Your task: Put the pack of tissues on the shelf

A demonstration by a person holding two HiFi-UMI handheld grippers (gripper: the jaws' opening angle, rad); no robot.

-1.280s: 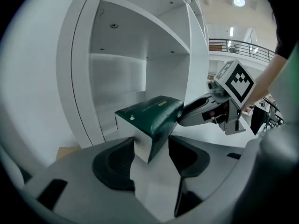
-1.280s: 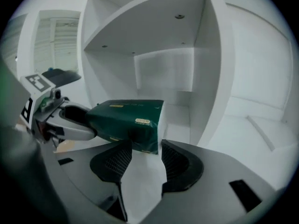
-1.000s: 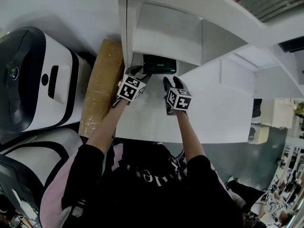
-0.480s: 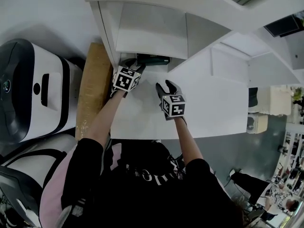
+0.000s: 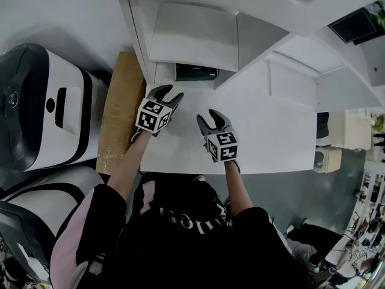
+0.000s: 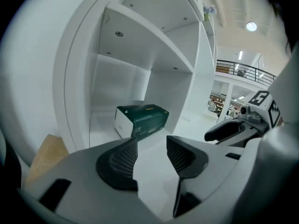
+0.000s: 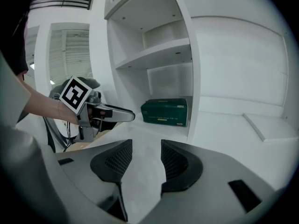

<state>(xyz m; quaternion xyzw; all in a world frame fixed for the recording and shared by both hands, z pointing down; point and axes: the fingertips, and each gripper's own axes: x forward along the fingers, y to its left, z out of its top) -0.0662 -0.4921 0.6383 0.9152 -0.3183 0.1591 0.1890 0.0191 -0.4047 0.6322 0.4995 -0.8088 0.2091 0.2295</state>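
The dark green pack of tissues (image 5: 195, 73) lies in the lowest compartment of the white shelf (image 5: 186, 41), by its right partition. It also shows ahead in the left gripper view as the pack (image 6: 142, 119) and in the right gripper view as the pack (image 7: 164, 111). My left gripper (image 5: 167, 93) hovers over the white surface just in front of that compartment, apart from the pack. Its jaws (image 6: 152, 143) are closing a little with nothing between them. My right gripper (image 5: 209, 117) is further back and to the right, jaws (image 7: 146, 146) also closing slightly on nothing.
A white counter surface (image 5: 271, 131) runs in front of the shelf and to the right. A brown cardboard board (image 5: 120, 113) leans at the shelf's left side. Large white-and-black machines (image 5: 48, 107) stand further left.
Both grippers have drawn back from the shelf compartment toward the person. The pack of tissues stays where it lay inside the shelf.
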